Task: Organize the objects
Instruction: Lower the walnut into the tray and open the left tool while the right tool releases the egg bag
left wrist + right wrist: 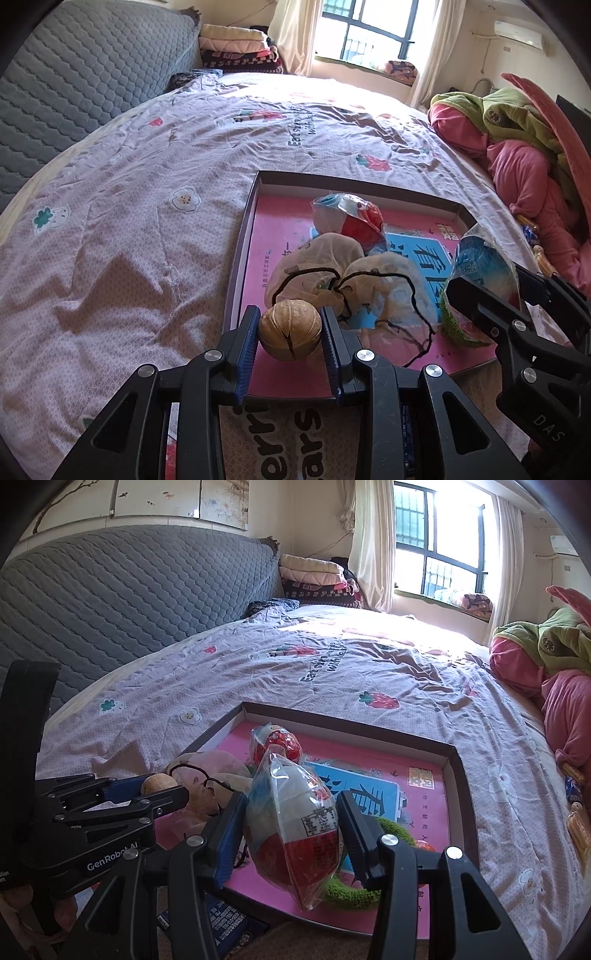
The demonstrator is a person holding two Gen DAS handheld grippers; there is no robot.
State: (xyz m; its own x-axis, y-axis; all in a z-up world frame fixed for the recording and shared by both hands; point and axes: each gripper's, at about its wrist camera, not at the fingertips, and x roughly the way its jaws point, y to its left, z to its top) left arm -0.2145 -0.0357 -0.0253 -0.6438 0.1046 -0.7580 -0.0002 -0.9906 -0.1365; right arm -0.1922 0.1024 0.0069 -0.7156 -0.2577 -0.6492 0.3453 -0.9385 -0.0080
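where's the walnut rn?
Left wrist view, bottom centre: walnut clamped in the left gripper, over the tray's near left edge, beside the pouches.

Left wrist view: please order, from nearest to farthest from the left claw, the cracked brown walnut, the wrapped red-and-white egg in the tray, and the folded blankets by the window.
1. Cracked brown walnut, between the claw's pads.
2. Wrapped red-and-white egg, mid-tray.
3. Folded blankets, far back by the window.
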